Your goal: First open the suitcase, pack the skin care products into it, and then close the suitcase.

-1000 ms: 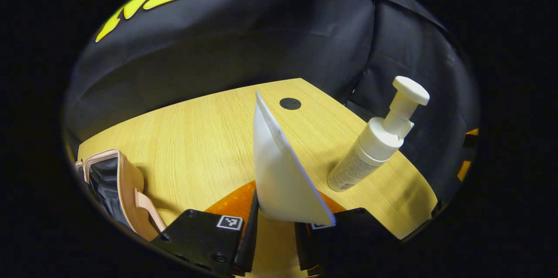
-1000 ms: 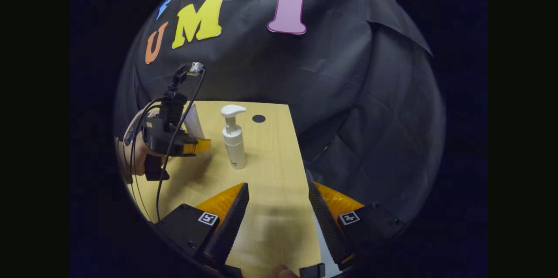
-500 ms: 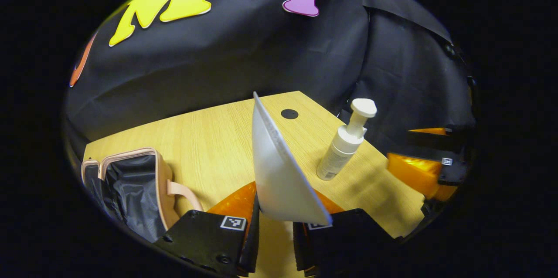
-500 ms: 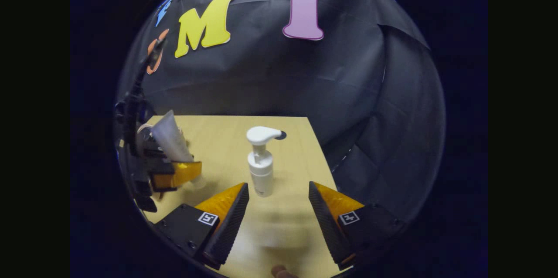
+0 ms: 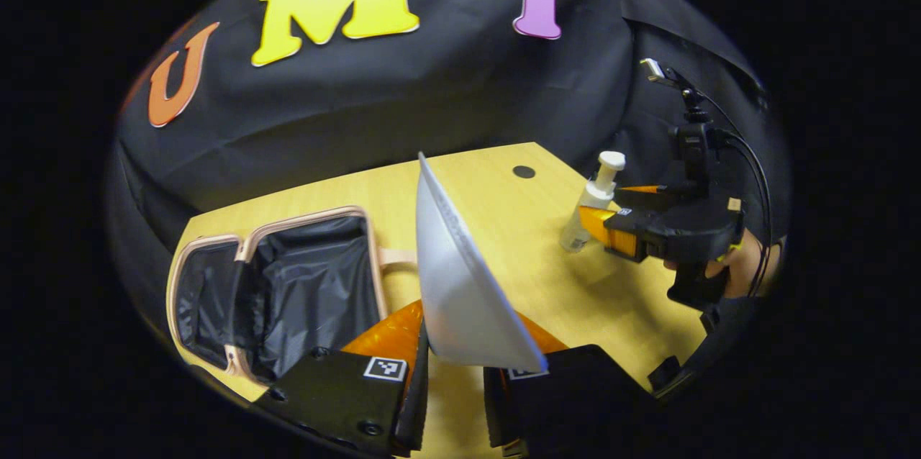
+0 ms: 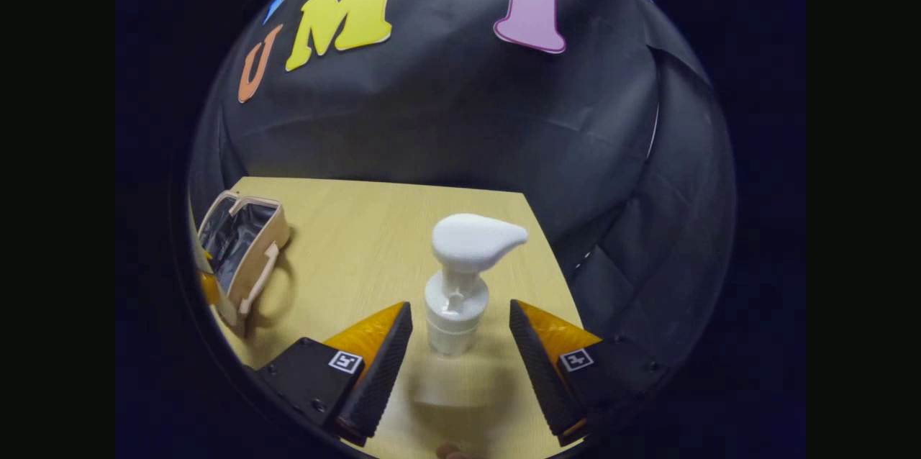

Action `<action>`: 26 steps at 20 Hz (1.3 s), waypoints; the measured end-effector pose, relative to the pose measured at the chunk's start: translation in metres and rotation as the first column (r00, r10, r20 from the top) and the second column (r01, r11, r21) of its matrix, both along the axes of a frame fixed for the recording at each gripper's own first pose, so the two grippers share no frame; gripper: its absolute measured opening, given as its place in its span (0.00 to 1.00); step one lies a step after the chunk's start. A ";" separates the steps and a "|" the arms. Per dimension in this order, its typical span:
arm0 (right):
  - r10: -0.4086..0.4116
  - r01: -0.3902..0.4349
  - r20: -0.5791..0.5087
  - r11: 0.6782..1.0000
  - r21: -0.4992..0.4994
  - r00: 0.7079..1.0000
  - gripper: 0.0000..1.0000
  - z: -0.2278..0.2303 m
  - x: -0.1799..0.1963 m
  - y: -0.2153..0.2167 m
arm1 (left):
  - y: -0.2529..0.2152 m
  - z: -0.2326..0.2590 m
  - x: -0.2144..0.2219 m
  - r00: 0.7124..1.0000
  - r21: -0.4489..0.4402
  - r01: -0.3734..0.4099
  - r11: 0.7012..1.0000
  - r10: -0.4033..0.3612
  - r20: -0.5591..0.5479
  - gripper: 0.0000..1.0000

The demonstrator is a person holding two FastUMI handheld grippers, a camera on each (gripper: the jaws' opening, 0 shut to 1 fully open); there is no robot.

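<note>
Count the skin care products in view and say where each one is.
2. A white tube is clamped in the left claw; a white pump bottle stands on the table between the right claw's open fingers. Others may be hidden.

The table (image 5: 324, 200) looks like pale, matt wood-grain laminate, the suitcase (image 5: 288, 279) lining like glossy, crinkled black fabric, the white tube (image 5: 460, 293) and pump bottle (image 6: 457, 286) like smooth matt plastic.

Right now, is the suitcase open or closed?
Open. The suitcase lies on the table with its lid swung back, and its dark lining shows inside.
</note>
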State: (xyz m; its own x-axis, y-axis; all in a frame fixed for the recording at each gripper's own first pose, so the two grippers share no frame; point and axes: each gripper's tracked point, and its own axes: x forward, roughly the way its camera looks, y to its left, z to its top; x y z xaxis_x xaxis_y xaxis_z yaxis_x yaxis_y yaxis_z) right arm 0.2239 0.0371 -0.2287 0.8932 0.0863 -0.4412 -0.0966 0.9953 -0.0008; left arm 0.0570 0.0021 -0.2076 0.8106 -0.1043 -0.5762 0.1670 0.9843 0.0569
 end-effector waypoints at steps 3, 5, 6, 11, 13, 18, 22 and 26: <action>-0.002 0.002 -0.019 1.000 0.007 1.000 0.76 -0.010 0.006 0.005 | 0.042 -0.002 -0.025 0.997 0.012 -0.077 0.997 0.077 -0.012 0.41; -0.026 0.026 -0.021 1.000 0.010 0.999 0.63 -0.010 0.010 0.004 | 0.070 -0.001 -0.039 0.992 0.016 -0.128 0.992 0.129 -0.014 0.41; -0.036 0.037 -0.024 0.999 0.027 0.999 0.58 -0.013 0.013 0.005 | 0.084 0.001 -0.044 0.988 0.021 -0.152 0.988 0.152 -0.014 0.41; -0.031 0.032 -0.048 0.999 0.019 0.998 0.50 -0.007 -0.015 0.015 | 0.144 -0.001 -0.036 0.965 0.035 -0.259 0.965 0.260 -0.028 0.41; -0.009 0.010 -0.037 1.000 0.019 0.999 0.48 0.003 -0.033 0.027 | 0.159 -0.003 -0.025 0.959 0.032 -0.278 0.960 0.280 -0.037 0.41; 0.074 -0.074 0.007 0.997 0.017 0.997 0.48 0.039 -0.084 0.072 | 0.183 -0.034 0.001 0.954 0.064 -0.275 0.959 0.280 -0.109 0.41; 0.114 -0.115 0.030 0.992 0.042 0.993 0.48 0.070 -0.115 0.104 | 0.197 -0.069 0.003 0.922 0.069 -0.306 0.950 0.313 -0.227 0.41; 0.105 -0.107 0.026 0.984 0.144 0.994 0.48 0.098 -0.128 0.131 | 0.203 -0.090 0.006 0.895 0.076 -0.315 0.946 0.323 -0.308 0.40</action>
